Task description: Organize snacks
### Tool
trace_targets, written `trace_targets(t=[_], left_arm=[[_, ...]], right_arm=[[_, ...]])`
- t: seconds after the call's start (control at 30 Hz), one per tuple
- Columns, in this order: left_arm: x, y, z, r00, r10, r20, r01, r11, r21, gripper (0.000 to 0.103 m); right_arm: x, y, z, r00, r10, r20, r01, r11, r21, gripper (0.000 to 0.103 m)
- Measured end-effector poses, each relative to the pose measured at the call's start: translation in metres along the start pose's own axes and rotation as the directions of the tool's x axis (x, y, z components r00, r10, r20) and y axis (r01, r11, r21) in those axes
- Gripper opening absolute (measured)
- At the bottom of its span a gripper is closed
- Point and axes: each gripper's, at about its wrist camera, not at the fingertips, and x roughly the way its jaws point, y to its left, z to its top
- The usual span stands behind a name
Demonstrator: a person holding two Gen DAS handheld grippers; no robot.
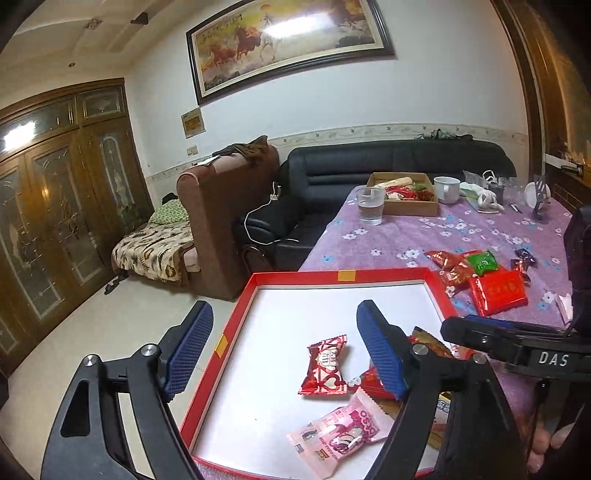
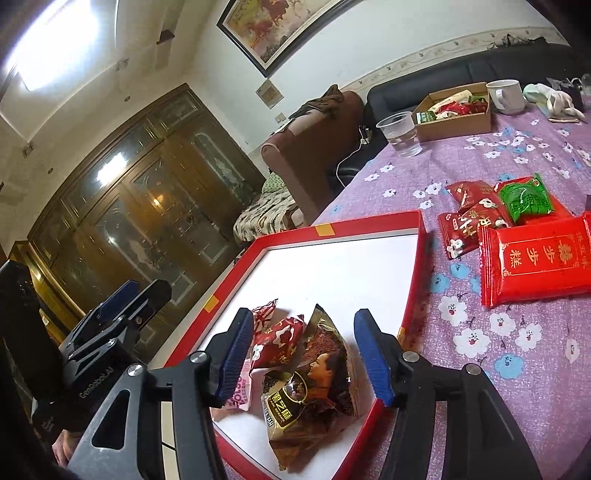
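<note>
Both the left gripper (image 1: 284,347) and right gripper (image 2: 303,354) hang open and empty over the tray (image 2: 369,219), while loose packets (image 2: 532,258) lie beyond its right wall, nearer the right gripper.

Indoor light moderate; ceiling lamp (image 2: 48,40) blown out, glare on painting glass (image 1: 288,27); strong fisheye bending, dark corners.

Two fisheye wrist cameras look forward and slightly down along their jaws, close above the red tray (image 1: 436,284) (image 2: 419,225) on the bench (image 1: 406,236) (image 2: 480,162). Both share the tray, with the snack pile (image 1: 480,273) (image 2: 517,225) at two o'clock.
</note>
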Motion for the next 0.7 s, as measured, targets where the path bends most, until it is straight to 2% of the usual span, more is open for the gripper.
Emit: trace_targets(t=[0.7], left_arm=[[0.0079,-0.0017,-0.0026,0.998,-0.031,-0.05,0.029,0.999,-0.026,0.081]], right_arm=[[0.003,-0.0034,0.0016,1.0,-0.004,-0.012,0.004,1.0,0.015,0.061]])
